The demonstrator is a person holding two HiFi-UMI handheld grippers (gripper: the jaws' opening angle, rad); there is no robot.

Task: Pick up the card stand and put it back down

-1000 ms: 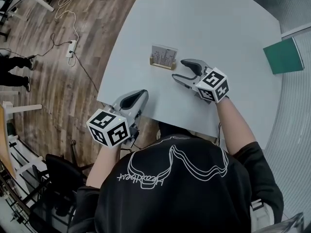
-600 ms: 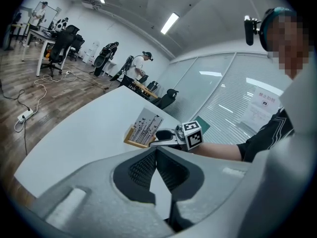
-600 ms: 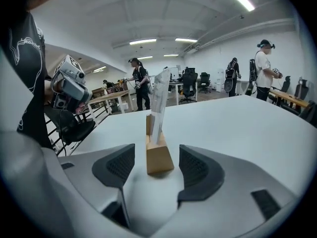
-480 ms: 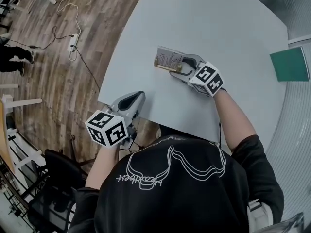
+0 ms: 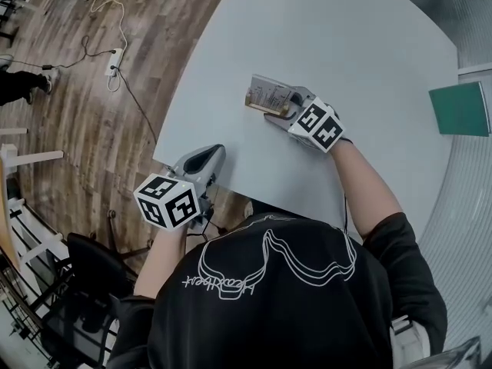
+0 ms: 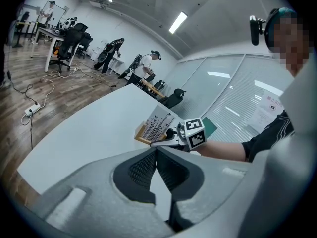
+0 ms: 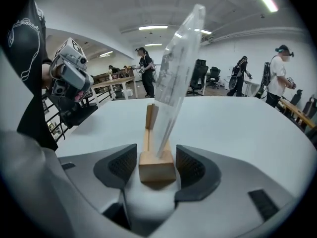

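Right gripper (image 5: pixel 281 103) is down at the card stand (image 5: pixel 265 94), which sits upright on the bench (image 5: pixel 346 44) about mid-width, well in from the near edge. In the right gripper view the stand's wooden base (image 7: pixel 157 168) is end-on between the two fingers (image 7: pixel 119 165), well back in the gap. The fingers have just been closing in, but a sliver of gap shows on each side, so no clamp yet. The clear panel (image 7: pixel 178 73) with the printed card rises from the base slot, leaning a bit to that view's right. The base looks flat on the bench.

Left gripper (image 5: pixel 206 154) is parked at the near bench edge, well apart from the stand, pointing roughly toward it. In the left gripper view its fingers (image 6: pixel 141 165) meet at the tips with nothing between them. That view also shows the stand (image 6: pixel 154 128) and the right gripper (image 6: pixel 171 139) at its near end.

Green flat thing (image 5: pixel 461 108) is at the bench's far right. Power strip (image 5: pixel 114 68) and cable lie on the wood floor (image 5: pixel 69 144).
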